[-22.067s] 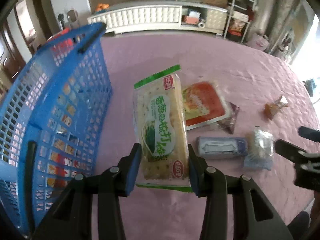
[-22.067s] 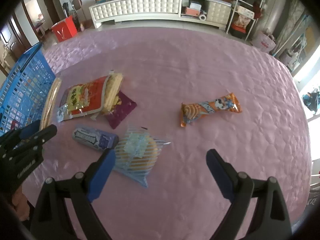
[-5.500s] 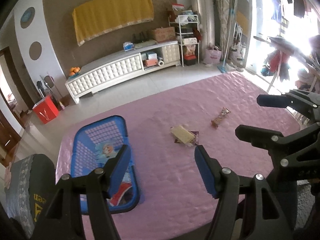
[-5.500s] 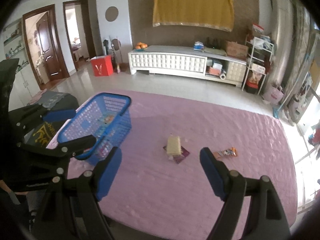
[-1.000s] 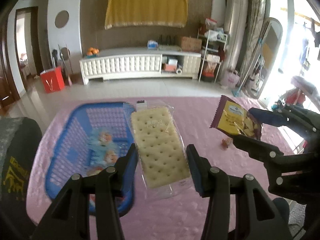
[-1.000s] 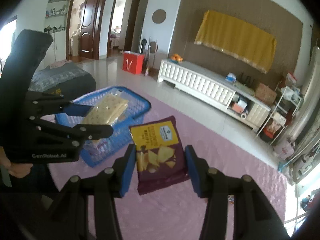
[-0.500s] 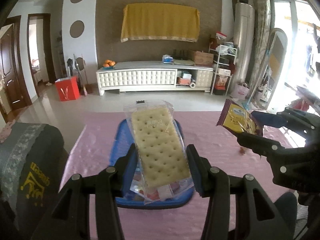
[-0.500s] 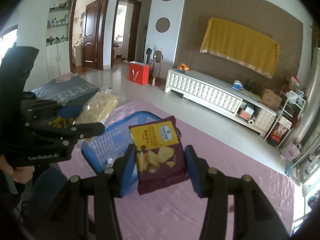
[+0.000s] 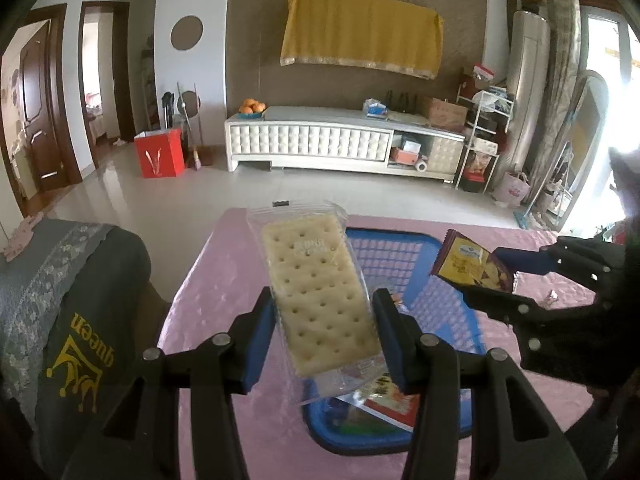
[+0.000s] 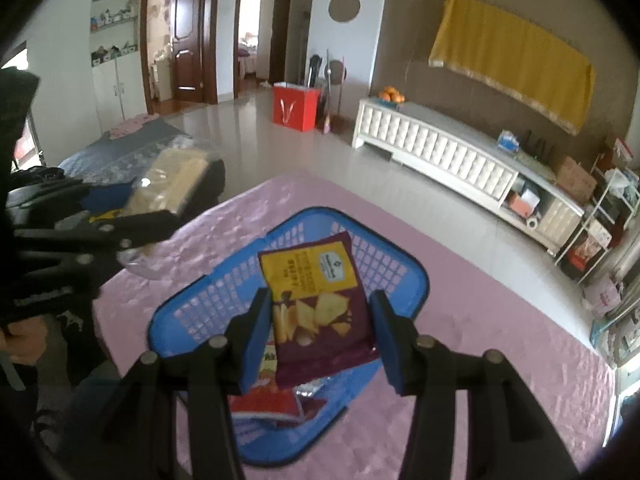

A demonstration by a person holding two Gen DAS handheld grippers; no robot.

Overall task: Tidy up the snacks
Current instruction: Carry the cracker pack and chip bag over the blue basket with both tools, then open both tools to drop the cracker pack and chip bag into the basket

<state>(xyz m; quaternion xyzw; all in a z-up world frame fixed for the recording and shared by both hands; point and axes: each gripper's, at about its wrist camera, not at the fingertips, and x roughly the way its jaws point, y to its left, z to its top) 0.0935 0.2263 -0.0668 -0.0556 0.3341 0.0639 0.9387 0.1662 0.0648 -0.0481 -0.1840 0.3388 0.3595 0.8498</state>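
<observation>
Swung over the blue basket (image 9: 448,240) since a second ago, when it lay off to the left of the cracker pack (image 9: 320,292). Seen from the left wrist: left gripper (image 9: 326,332) clamped on the clear-wrapped pack by its long edges, held upright above the basket's near end; snacks already lying inside; right gripper (image 9: 486,274) at far right with the purple chip bag (image 9: 472,266). Risk judged here: slippery loose wrapper sliding from the pads, or a drop onto the pink cloth (image 9: 200,280) if let go too close to the rim.

From the right wrist: right gripper (image 10: 318,330) closed on the chip bag (image 10: 316,300) over the basket (image 10: 416,280); left gripper (image 10: 132,210) level with the rim at left. Both loads converging on one basket, so a clash of arms possible.
</observation>
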